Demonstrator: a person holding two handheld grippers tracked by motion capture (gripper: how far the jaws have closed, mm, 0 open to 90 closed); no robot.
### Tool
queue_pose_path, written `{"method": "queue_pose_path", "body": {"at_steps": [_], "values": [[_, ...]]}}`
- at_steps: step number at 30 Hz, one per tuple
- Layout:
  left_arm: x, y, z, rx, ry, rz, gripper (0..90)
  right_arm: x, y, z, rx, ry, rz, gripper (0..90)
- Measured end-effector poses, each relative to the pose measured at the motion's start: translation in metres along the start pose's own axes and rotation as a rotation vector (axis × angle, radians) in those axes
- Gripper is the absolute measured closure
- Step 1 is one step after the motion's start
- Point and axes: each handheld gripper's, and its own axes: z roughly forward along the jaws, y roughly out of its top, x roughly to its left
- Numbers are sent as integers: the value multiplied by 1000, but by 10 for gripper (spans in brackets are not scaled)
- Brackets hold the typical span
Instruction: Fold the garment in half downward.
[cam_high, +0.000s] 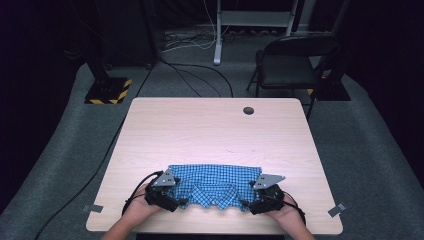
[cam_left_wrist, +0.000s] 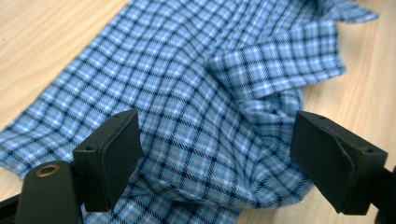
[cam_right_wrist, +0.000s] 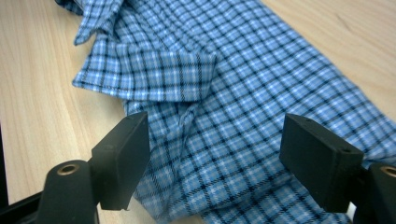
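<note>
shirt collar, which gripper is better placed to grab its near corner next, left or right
Roughly even, slight edge to the right gripper: its open jaws sit just below a collar point of the shirt. The left gripper, also open, straddles bunched fabric further from the collar.

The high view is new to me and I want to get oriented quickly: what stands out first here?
A blue checked shirt lies folded at the near edge of the wooden table, collar toward the person. The left gripper and right gripper sit at its two near corners, jaws open over the cloth. A dark chair stands beyond the table.
</note>
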Motion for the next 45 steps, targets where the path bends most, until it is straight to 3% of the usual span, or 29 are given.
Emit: {"method": "queue_pose_path", "body": {"at_steps": [7, 14, 17, 19, 20, 28, 40, 45], "values": [[5, -8, 4, 23, -2, -12, 163, -4, -6, 5, 6, 7, 19, 240], [6, -10, 3, 5, -16, -25, 163, 0, -7, 9, 18, -2, 3, 236], [7, -7, -1, -24, -14, -45, 169, -1, -6, 5, -7, 10, 24, 238], [8, -4, -4, -53, 0, -56, 169, -1, -4, 2, -28, 14, 35, 239], [9, -1, -7, -64, 37, -62, 169, -2, -3, 0, -41, 16, 39, 239], [18, -4, -5, -51, 129, -99, 167, -6, 1, -3, -105, -21, 69, 238], [23, -10, -3, -30, 123, -103, 172, -13, -1, 13, -76, -23, 86, 238], [22, -12, 0, -7, 130, -77, 171, -15, -5, 15, -58, -36, 83, 231]]}}
